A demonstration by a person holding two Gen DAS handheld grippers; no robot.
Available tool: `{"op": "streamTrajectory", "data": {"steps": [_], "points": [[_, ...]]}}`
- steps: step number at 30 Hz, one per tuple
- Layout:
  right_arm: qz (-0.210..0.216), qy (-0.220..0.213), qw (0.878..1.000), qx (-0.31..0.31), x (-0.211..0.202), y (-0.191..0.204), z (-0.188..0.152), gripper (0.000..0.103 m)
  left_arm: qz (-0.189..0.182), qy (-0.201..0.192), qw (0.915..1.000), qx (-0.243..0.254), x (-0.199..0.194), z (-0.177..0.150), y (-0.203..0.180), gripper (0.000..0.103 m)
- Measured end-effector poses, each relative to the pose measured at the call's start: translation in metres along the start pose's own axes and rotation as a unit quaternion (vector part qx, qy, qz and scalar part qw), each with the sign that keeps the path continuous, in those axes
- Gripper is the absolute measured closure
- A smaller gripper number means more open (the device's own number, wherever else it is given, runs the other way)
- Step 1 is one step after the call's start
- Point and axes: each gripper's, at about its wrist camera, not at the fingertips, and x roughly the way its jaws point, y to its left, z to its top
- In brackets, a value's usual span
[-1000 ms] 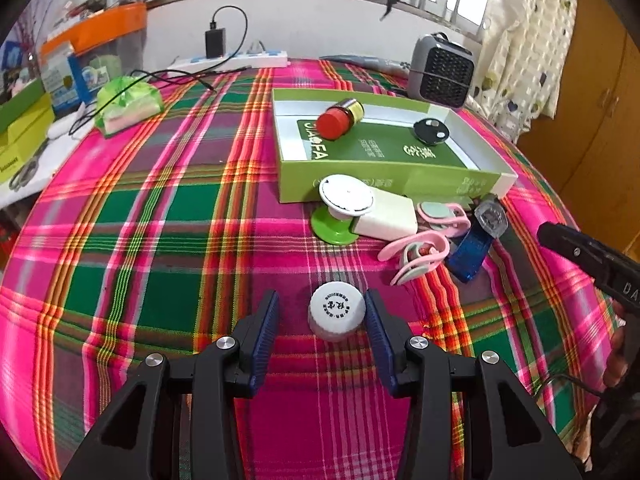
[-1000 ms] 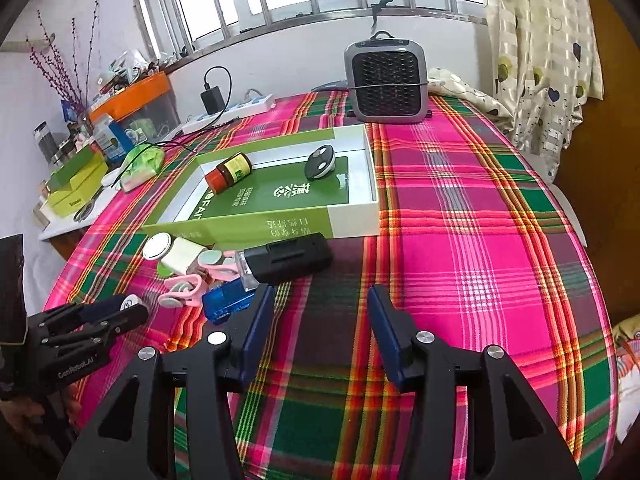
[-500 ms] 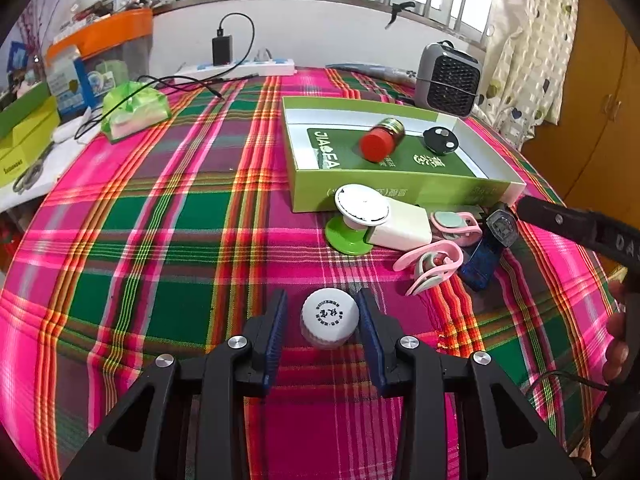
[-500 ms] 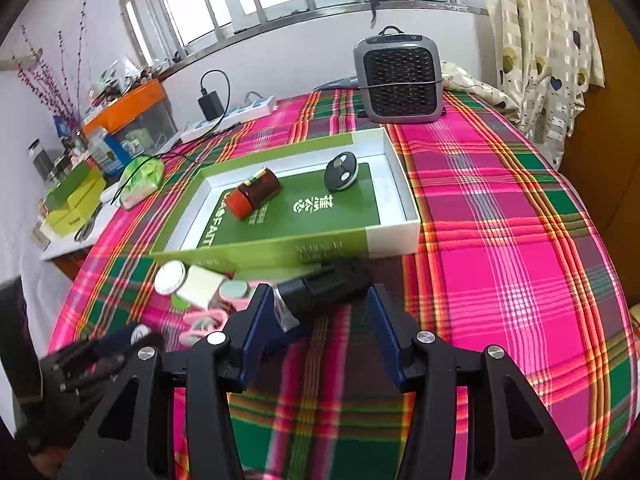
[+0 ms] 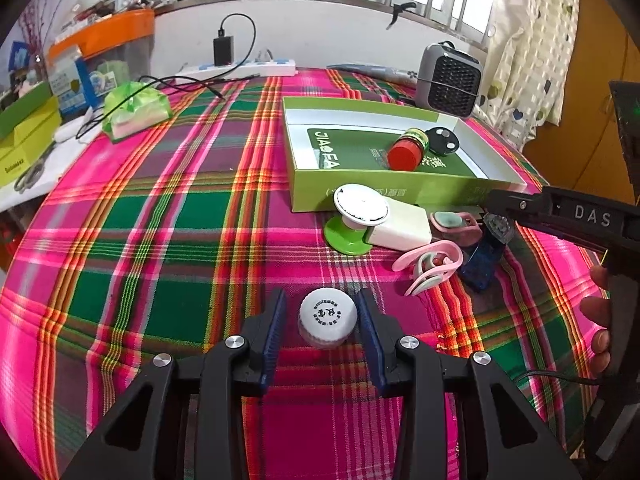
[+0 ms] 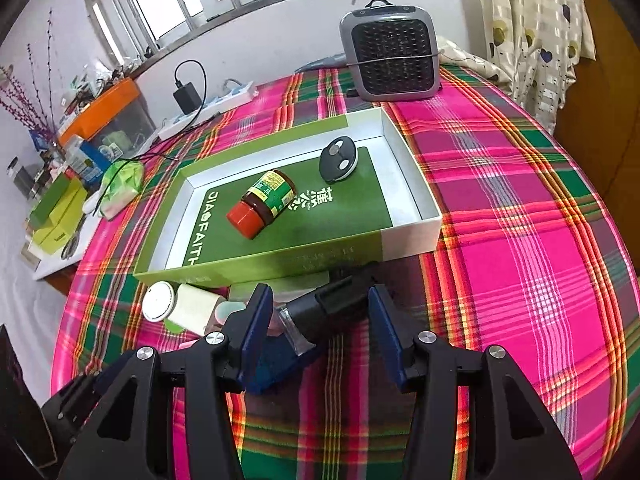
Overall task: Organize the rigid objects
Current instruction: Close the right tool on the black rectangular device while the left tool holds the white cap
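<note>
A small white-capped bottle (image 5: 327, 318) stands on the plaid cloth between the fingers of my left gripper (image 5: 322, 322), which is open around it with small gaps on both sides. My right gripper (image 6: 316, 326) is open around a black oblong device (image 6: 332, 300) lying beside a blue object (image 6: 276, 360). The green and white box (image 6: 412, 236) holds a red-lidded jar (image 6: 262, 204) on its side and a black key fob (image 6: 338, 159). In front of the box lie a white device on a green base (image 5: 372, 220) and pink clips (image 5: 430, 264).
A grey heater (image 6: 392, 54) stands behind the box. A power strip with a charger (image 5: 240, 66), a green bag (image 5: 134, 110) and stacked boxes (image 5: 24, 136) line the far left. The right gripper's black arm (image 5: 560, 216) crosses the left wrist view.
My left gripper has narrowed around the white-capped bottle. My right gripper has moved forward and down so the black device now lies between its fingers. The jar in the box has rolled.
</note>
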Motion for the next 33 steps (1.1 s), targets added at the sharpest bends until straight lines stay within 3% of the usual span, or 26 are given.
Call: {"op": "streamTrajectory", "data": {"steps": [11, 17, 29, 33], "points": [[-0.034, 0.019, 0.999, -0.029, 0.0, 0.001, -0.006, 0.049, -0.004, 0.008, 0.9999, -0.006, 0.0, 0.003, 0.003, 0.068], [-0.071, 0.008, 0.996, -0.058, -0.008, -0.006, -0.011, 0.049, 0.0, 0.005, 0.9999, -0.009, 0.001, 0.003, 0.002, 0.068], [-0.043, 0.022, 0.997, -0.063, -0.006, -0.017, -0.026, 0.049, 0.001, 0.008, 0.9999, -0.013, 0.0, 0.003, 0.001, 0.068], [-0.03, 0.018, 0.999, -0.036, -0.007, -0.025, -0.027, 0.049, 0.001, 0.008, 0.9999, -0.013, 0.0, 0.003, 0.001, 0.068]]}}
